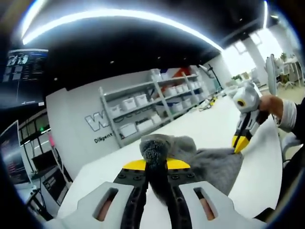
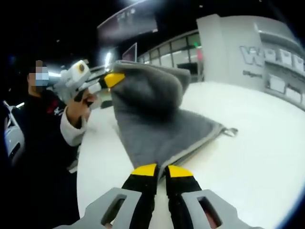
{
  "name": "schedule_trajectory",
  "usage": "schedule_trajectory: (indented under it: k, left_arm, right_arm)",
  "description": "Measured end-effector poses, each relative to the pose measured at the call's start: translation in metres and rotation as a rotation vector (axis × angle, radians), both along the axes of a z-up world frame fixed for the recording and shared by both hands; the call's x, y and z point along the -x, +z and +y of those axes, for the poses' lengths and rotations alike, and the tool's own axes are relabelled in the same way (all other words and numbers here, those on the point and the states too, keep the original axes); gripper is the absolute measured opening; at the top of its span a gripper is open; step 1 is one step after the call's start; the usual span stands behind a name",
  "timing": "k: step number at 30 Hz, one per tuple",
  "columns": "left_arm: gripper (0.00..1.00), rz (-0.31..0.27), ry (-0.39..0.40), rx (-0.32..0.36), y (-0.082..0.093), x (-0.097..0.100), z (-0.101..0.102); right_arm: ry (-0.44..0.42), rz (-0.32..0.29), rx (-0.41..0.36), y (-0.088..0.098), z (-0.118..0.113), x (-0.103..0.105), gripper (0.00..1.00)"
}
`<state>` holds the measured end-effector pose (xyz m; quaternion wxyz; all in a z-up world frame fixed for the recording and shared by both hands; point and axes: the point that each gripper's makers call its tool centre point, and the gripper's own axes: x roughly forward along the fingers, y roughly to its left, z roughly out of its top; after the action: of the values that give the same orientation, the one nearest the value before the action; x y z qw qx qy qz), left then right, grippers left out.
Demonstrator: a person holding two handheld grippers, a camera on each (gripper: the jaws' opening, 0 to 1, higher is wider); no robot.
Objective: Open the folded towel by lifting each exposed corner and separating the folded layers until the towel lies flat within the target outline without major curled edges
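The towel [image 2: 157, 119] is grey, thick and fluffy, so I judge it light, soft and limp; it will sag and fold under its own weight, it is not fragile, and the pile gives good friction, so it should not slip from the pads. The left claw [image 1: 156, 164] is clenched on a bunched corner of the towel, which stands up as a tuft between its yellow tips. The right claw [image 2: 162, 171] is also clenched, and its tips pinch the hemmed edge of the towel just in front of it. In the right gripper view the left claw [image 2: 110, 78] holds its corner lifted above the white table [image 2: 257, 143], and the cloth hangs down from there as a slope to the right claw; the lower part lies on the table. The best places to take hold are the corners and the hem, taking one layer only, because a deep bite would catch both layers together. The long axis of the towel now runs from one claw to the other, rising toward the left claw. A small loop [image 2: 231, 131] sticks out at the corner to the right of the right claw.
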<state>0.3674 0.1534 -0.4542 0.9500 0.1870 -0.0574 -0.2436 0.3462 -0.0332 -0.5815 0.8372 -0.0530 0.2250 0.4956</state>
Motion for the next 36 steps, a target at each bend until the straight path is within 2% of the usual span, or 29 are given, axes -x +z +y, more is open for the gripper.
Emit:
schedule_trajectory:
  k: [8,21,30,36]
  left_arm:
    - [0.11,0.021,0.024,0.007,-0.001,-0.001,0.012]
    - [0.11,0.058,0.032,0.017,-0.006,-0.002,0.02]
    - [0.12,0.091,0.029,0.021,-0.015,-0.006,0.018]
    - [0.12,0.13,0.031,0.013,-0.023,-0.007,0.017]
  right_arm:
    - [0.011,-0.009,0.006,0.003,-0.004,0.0,0.01]
    - [0.005,-0.016,-0.002,0.011,-0.017,0.001,0.0]
    - [-0.008,-0.037,-0.009,0.02,-0.03,0.002,0.0]
    - [-0.017,-0.029,-0.005,0.023,-0.04,0.004,0.0]
